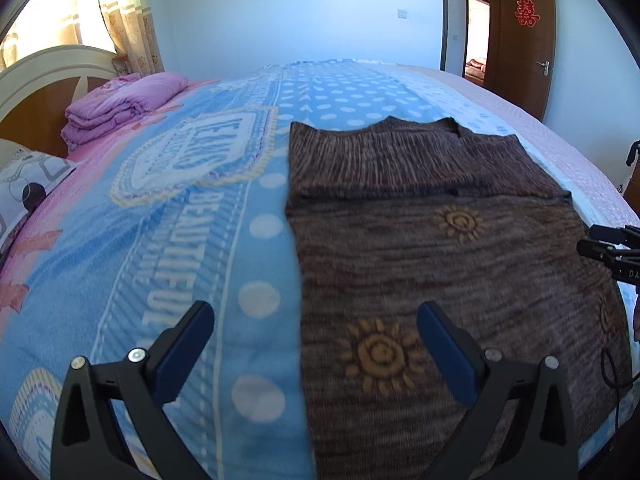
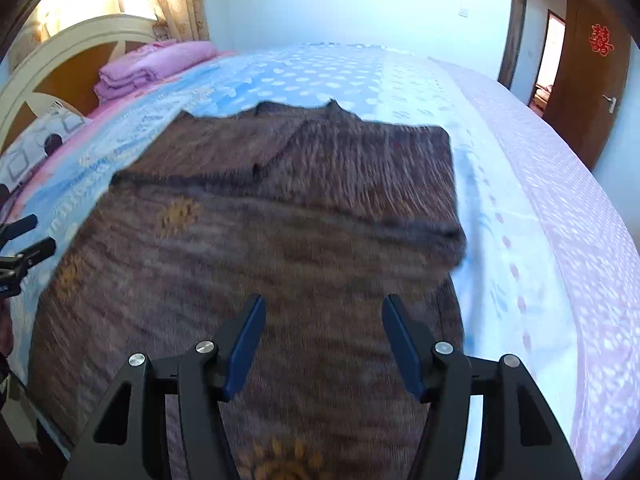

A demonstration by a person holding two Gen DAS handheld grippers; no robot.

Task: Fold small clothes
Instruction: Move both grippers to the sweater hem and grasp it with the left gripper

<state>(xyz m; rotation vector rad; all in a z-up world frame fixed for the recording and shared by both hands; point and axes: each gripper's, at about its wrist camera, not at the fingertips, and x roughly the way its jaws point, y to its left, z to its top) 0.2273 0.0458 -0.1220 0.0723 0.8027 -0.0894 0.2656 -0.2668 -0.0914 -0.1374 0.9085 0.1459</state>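
A brown knit sweater (image 1: 440, 248) with yellow sun prints lies flat on the bed; its sleeves are folded across the chest at the far end. It also shows in the right wrist view (image 2: 280, 240). My left gripper (image 1: 316, 316) is open and empty above the sweater's left edge, one finger over the blanket, one over the knit. My right gripper (image 2: 324, 308) is open and empty above the sweater's near right part. The right gripper shows at the left wrist view's right edge (image 1: 612, 248); the left gripper shows at the right wrist view's left edge (image 2: 24, 240).
A blue dotted blanket (image 1: 200, 240) with white lettering covers the bed. A folded pink quilt (image 1: 120, 108) and a patterned pillow (image 1: 28, 184) lie by the headboard (image 1: 40, 76). A pale pink sheet (image 2: 560, 200) runs along the right. A brown door (image 1: 524, 40) stands open behind.
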